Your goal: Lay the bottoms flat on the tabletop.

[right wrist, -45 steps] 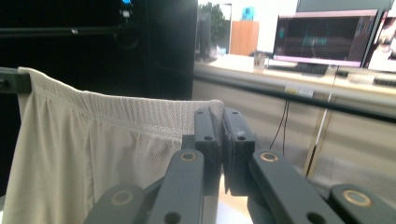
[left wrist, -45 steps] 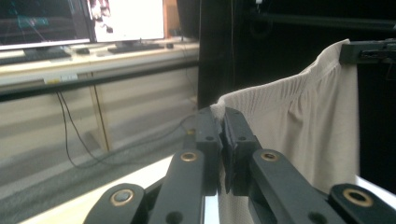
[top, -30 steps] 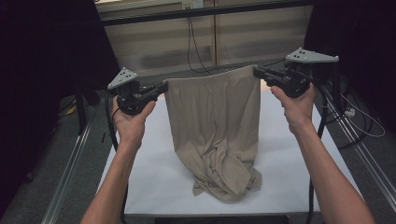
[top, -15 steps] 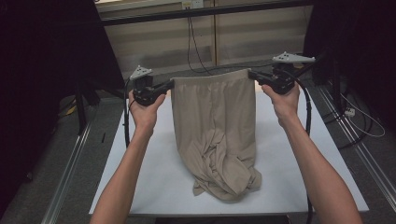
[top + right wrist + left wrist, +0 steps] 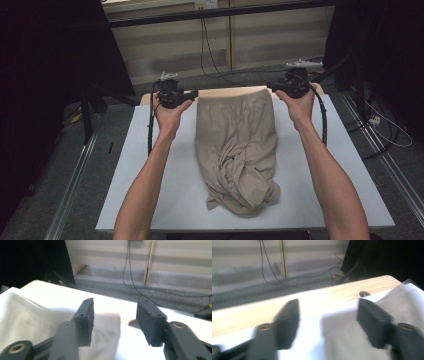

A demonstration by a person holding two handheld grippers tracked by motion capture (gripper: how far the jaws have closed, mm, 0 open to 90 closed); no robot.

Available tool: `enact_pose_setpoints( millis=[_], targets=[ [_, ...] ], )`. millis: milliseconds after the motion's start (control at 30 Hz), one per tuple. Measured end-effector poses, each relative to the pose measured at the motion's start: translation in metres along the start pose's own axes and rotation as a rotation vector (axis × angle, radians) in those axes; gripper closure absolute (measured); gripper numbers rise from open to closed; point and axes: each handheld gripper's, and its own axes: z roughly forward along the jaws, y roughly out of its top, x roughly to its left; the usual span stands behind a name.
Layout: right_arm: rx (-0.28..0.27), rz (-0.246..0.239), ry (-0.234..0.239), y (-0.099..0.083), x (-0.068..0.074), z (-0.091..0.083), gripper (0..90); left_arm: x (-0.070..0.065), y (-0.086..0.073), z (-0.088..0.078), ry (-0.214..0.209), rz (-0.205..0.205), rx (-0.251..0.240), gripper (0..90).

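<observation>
A beige garment point(image 5: 235, 145) lies lengthwise on the white table point(image 5: 150, 165), its top edge stretched flat near the far edge and its lower end bunched up near the front. My left gripper point(image 5: 192, 93) is at the top left corner and my right gripper point(image 5: 271, 86) at the top right corner. Both pairs of jaws have just been opening. In the left gripper view the gripper point(image 5: 327, 305) stands open, the cloth corner point(image 5: 342, 335) lying loose between its jaws. In the right gripper view the gripper point(image 5: 114, 302) is open over the other corner point(image 5: 30, 320).
A wooden strip point(image 5: 249, 312) runs along the table's far edge. Beyond it are a grey floor and a wall with hanging black cables point(image 5: 205, 45). Metal rails point(image 5: 75, 170) flank the table. A black cable point(image 5: 322, 120) trails from the right gripper.
Both hands moved forward and down, laying the garment's top edge flat at the far end of the table. Both grippers then opened and let go of the corners.
</observation>
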Motion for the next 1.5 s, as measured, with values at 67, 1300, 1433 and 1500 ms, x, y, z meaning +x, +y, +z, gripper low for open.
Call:
enact_pose_setpoints(
  millis=[67, 1300, 1433, 1500],
  targets=[
    [0.001, -0.007, 0.004, -0.004, 0.000, -0.004, 46.5, 0.001, -0.006, -0.002, 0.008, 0.019, 0.001, 31.3],
    [0.150, -0.249, 0.478, -0.158, 0.136, -0.151, 43.2, -0.092, -0.158, -0.118, -0.235, 0.193, 0.127, 19.8],
    [0.208, -0.310, 0.503, -0.175, 0.149, -0.150, 32.8, -0.113, -0.173, -0.120, -0.304, 0.258, 0.170, 29.7],
    [0.245, -0.330, 0.512, -0.180, 0.157, -0.143, 27.2, -0.124, -0.177, -0.114, -0.345, 0.281, 0.203, 30.5]
  ],
)
